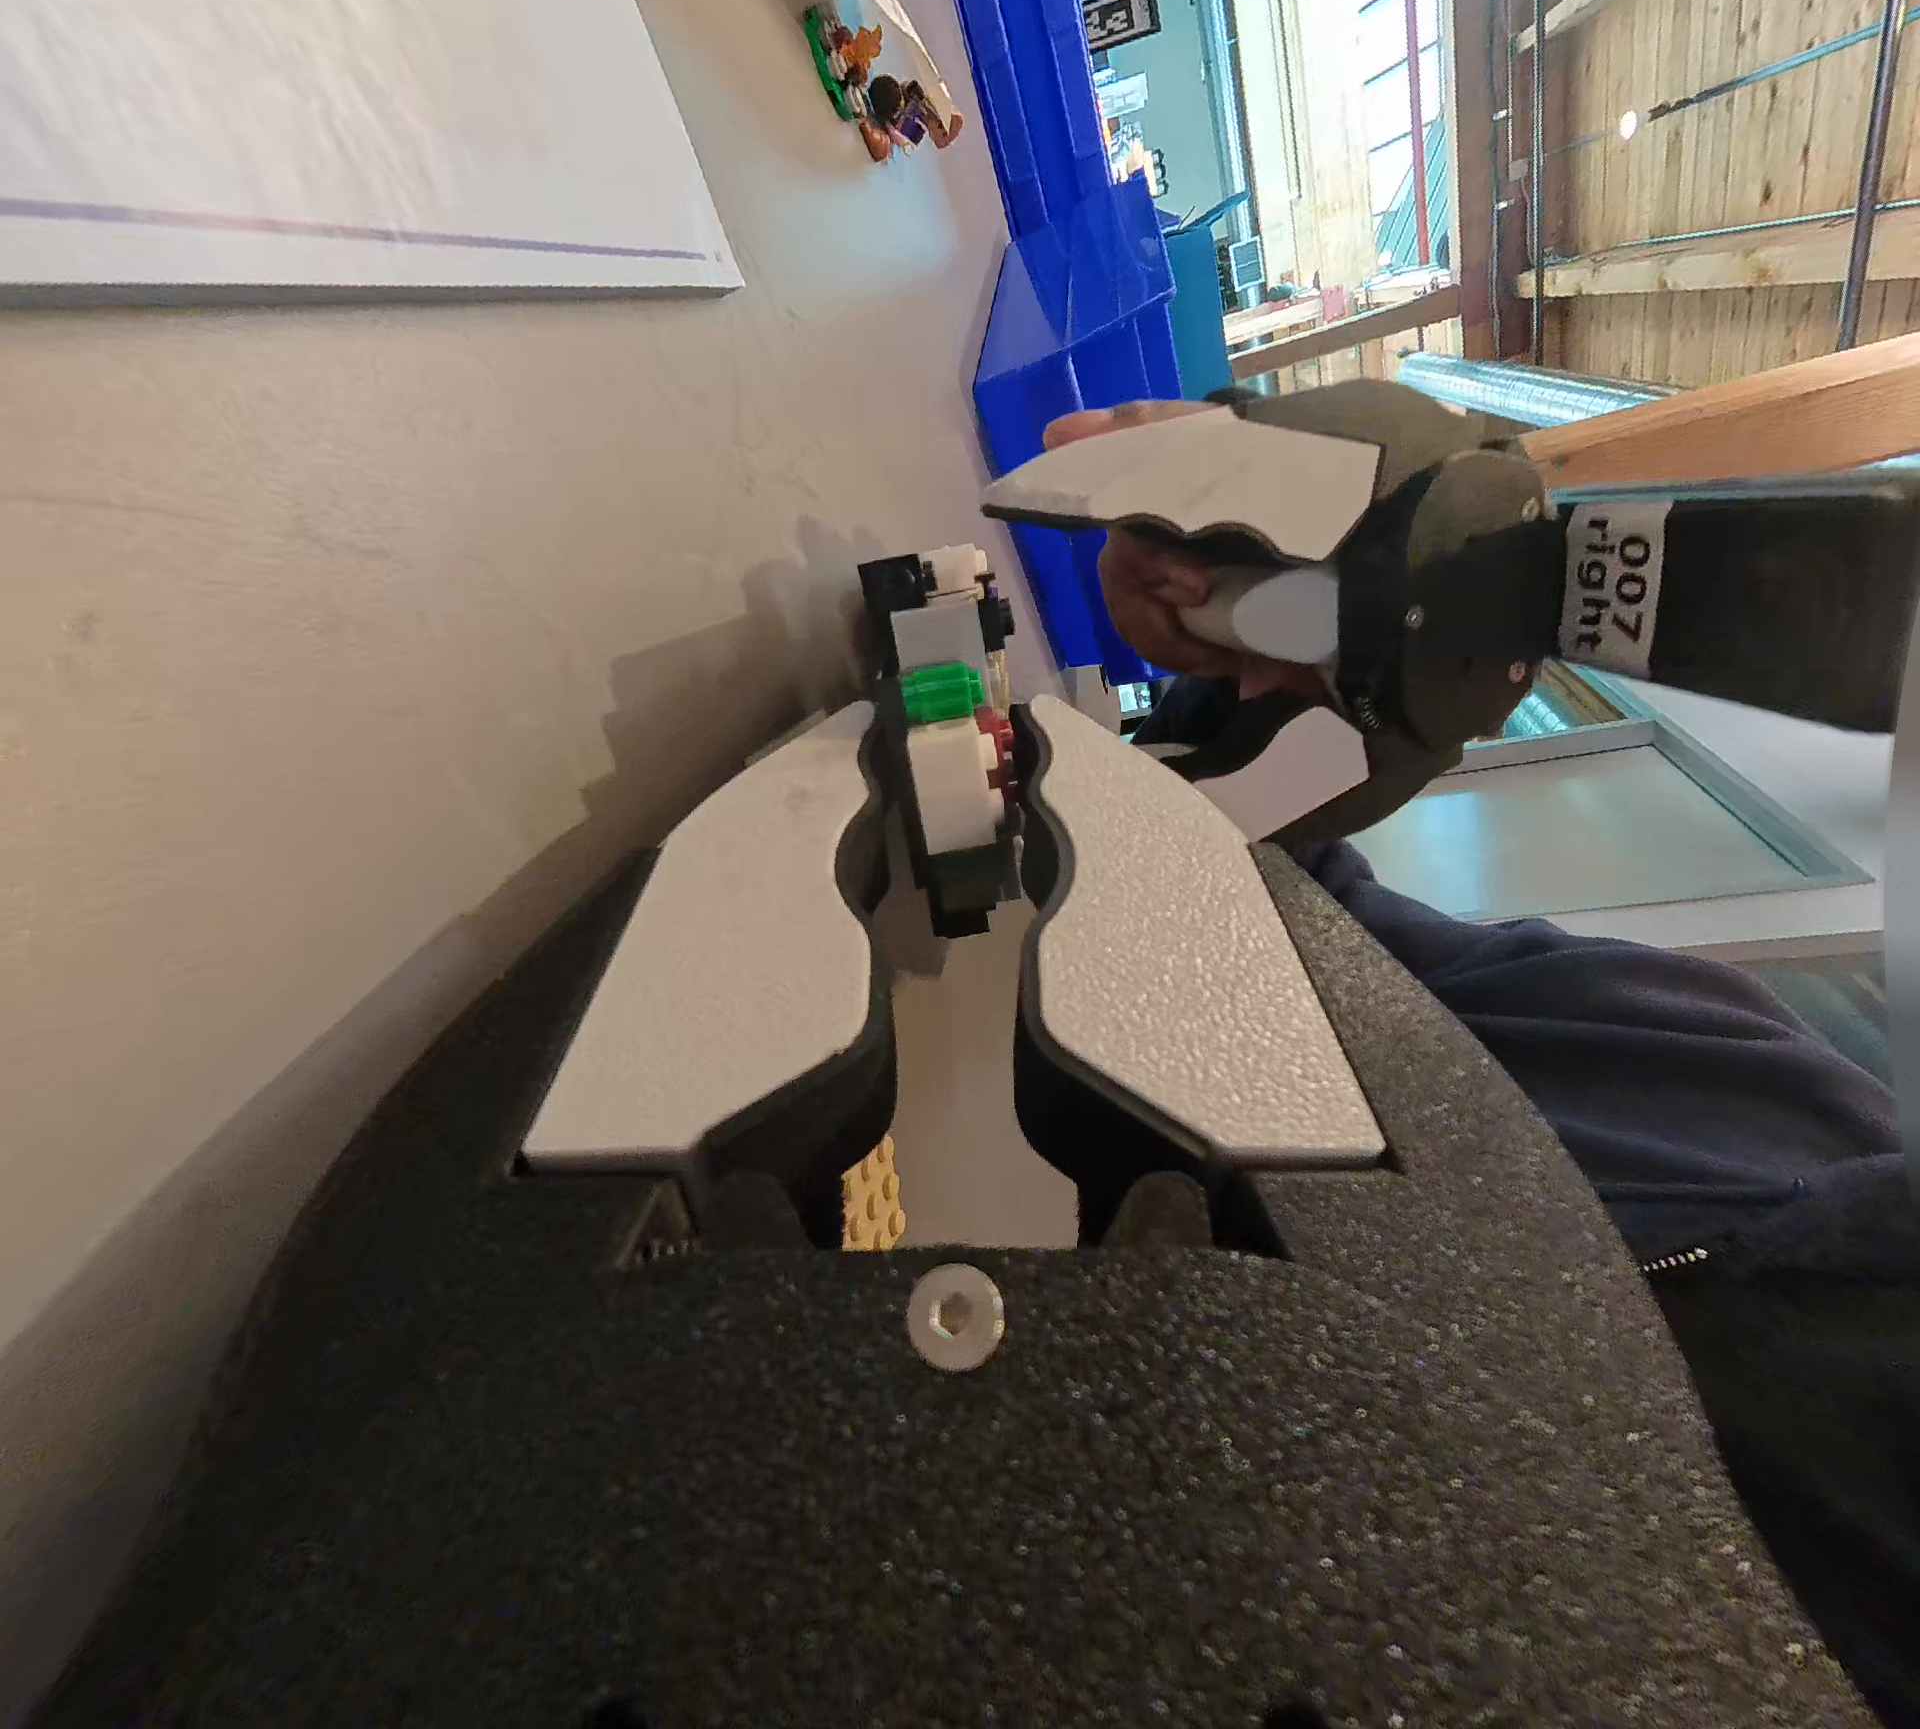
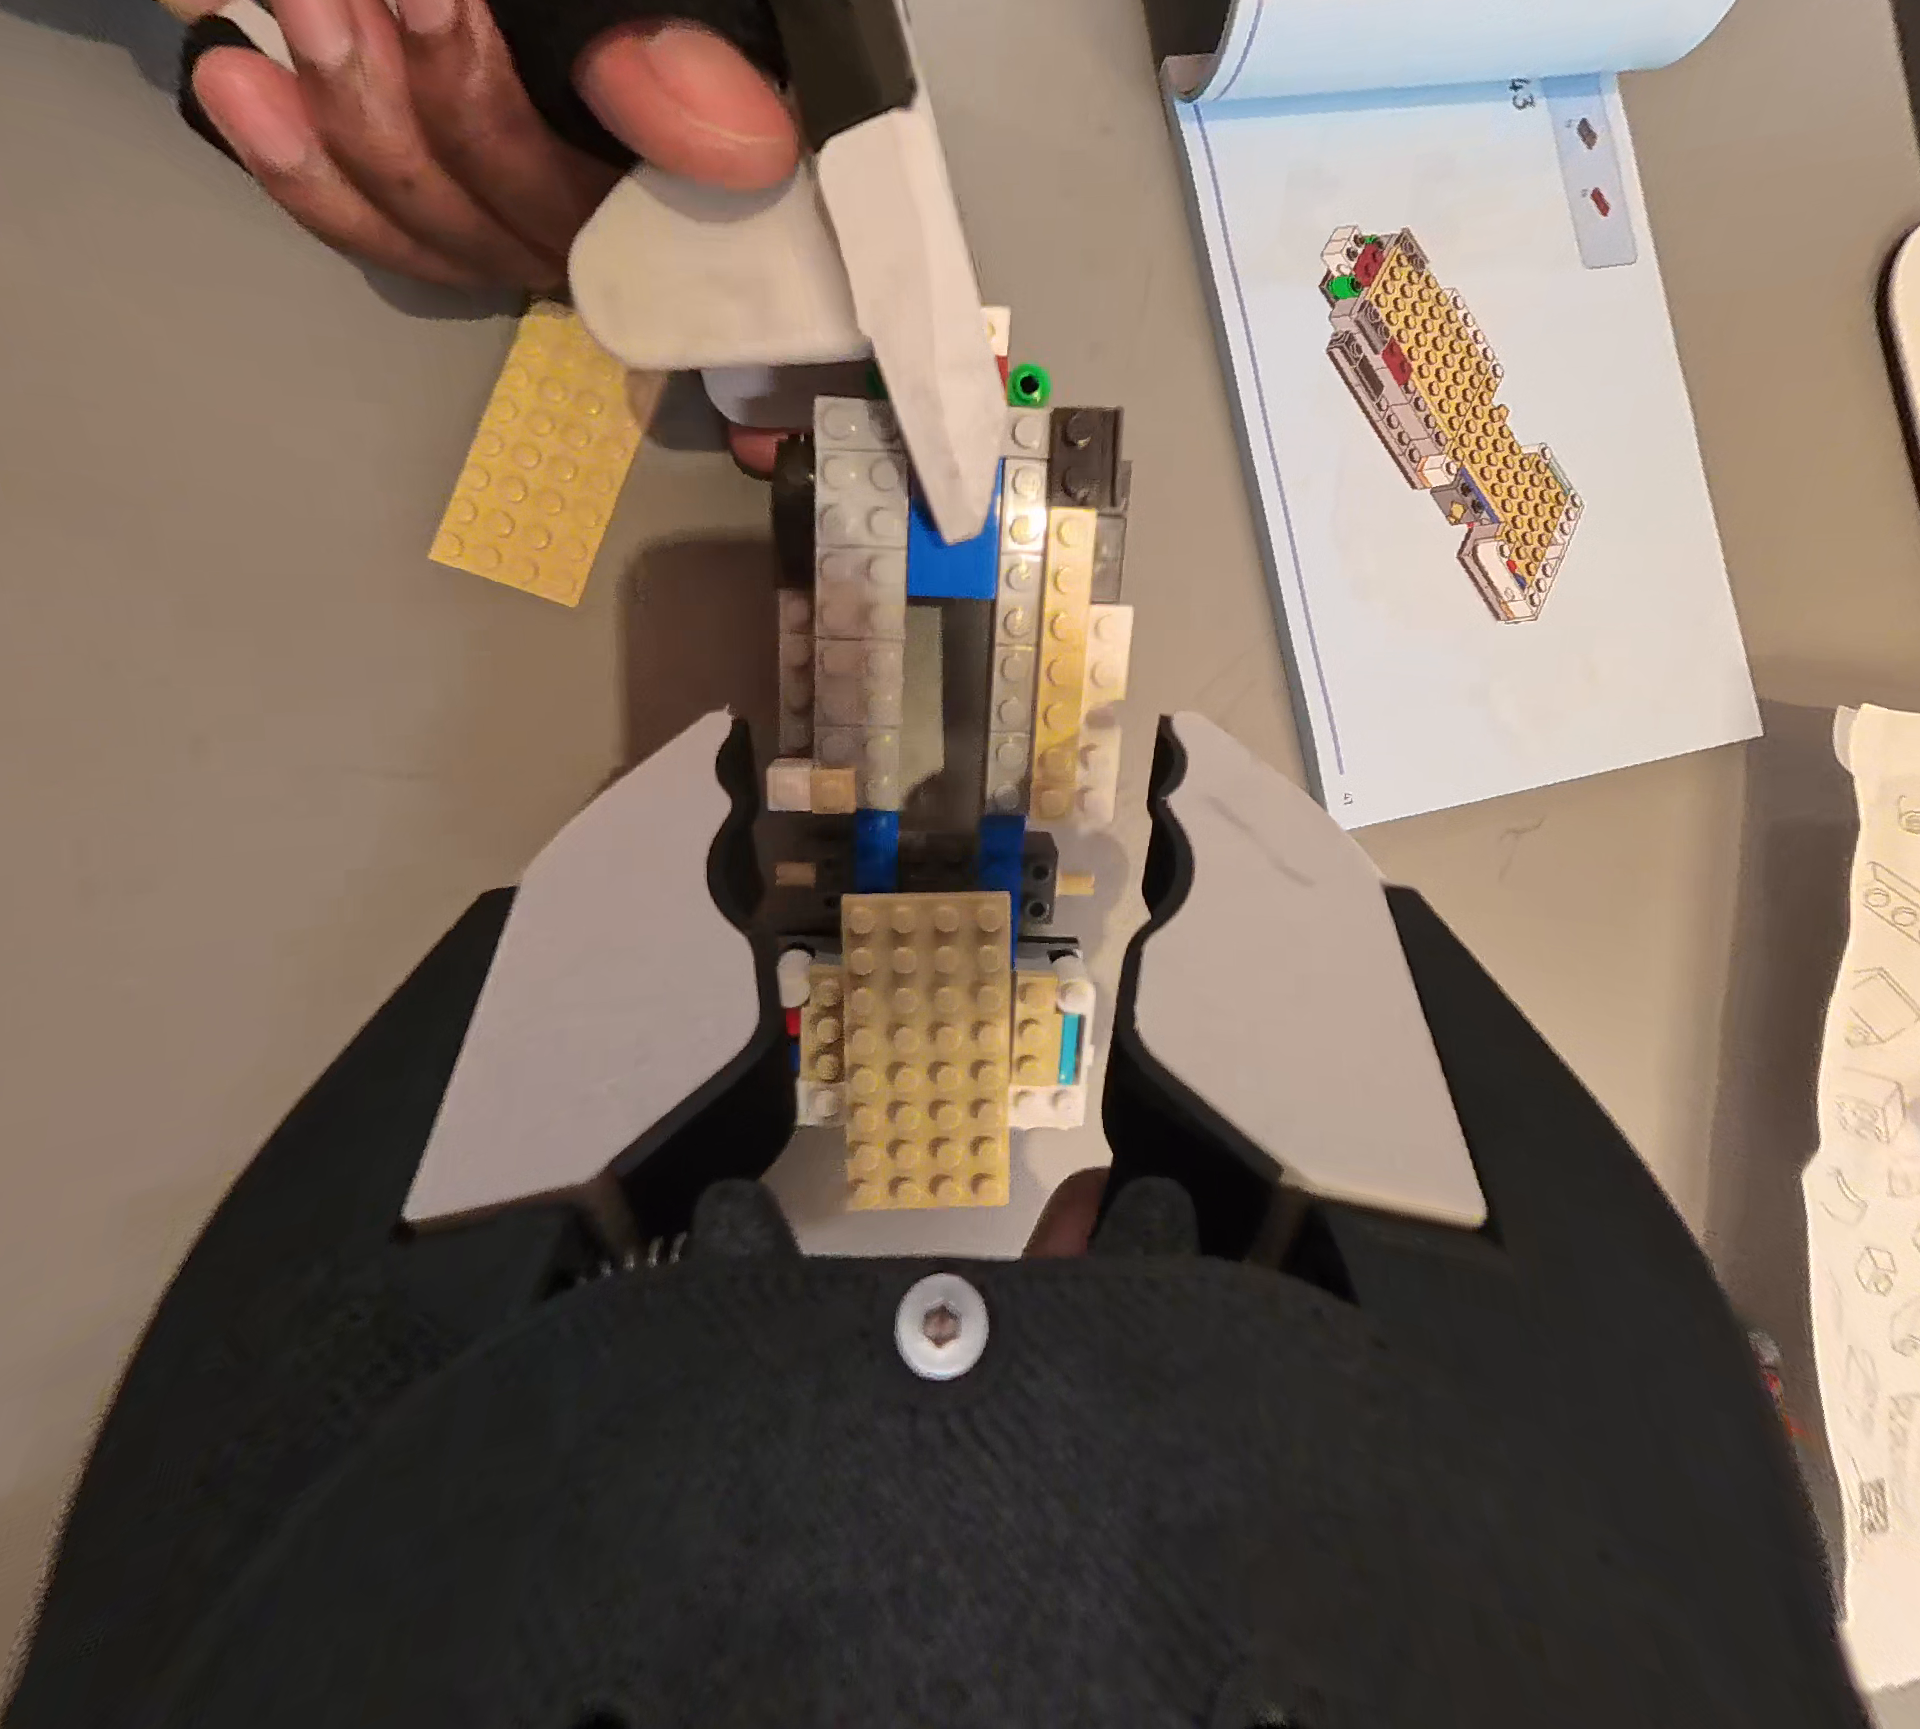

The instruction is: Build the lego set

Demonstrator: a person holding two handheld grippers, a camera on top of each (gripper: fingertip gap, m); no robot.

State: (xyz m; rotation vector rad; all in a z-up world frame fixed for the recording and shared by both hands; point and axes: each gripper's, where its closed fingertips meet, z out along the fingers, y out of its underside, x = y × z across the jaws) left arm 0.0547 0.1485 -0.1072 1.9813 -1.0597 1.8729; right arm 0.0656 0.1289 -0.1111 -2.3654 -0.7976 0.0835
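In the left wrist view, the left gripper (image 1: 951,765) is narrowed onto the end of a brick model (image 1: 951,744), its two grey fingers (image 1: 769,900) pressed against the model's sides. The gripped end shows white, green, dark red and black bricks and lies just above the grey table (image 1: 364,692). Beyond the model and to its right hangs the right gripper (image 1: 1174,630), jaws spread wide, a person's hand (image 1: 1153,609) on its handle. Farther behind the model stand blue bins (image 1: 1060,225), with small toy figures (image 1: 873,79) on the table beside them and an open booklet (image 1: 364,121) to the model's left.

In the right wrist view, the right gripper (image 2: 940,765) is wide open over the near end of the brick model (image 2: 935,692), and a gap shows between each pad and the bricks. The model lies lengthwise on the table (image 2: 260,692), tan plates near, grey and blue strips farther off. At its far end, the left gripper (image 2: 935,453) reaches down onto it. A loose tan plate (image 2: 540,453) lies left of the model, the instruction booklet (image 2: 1455,432) to its right.
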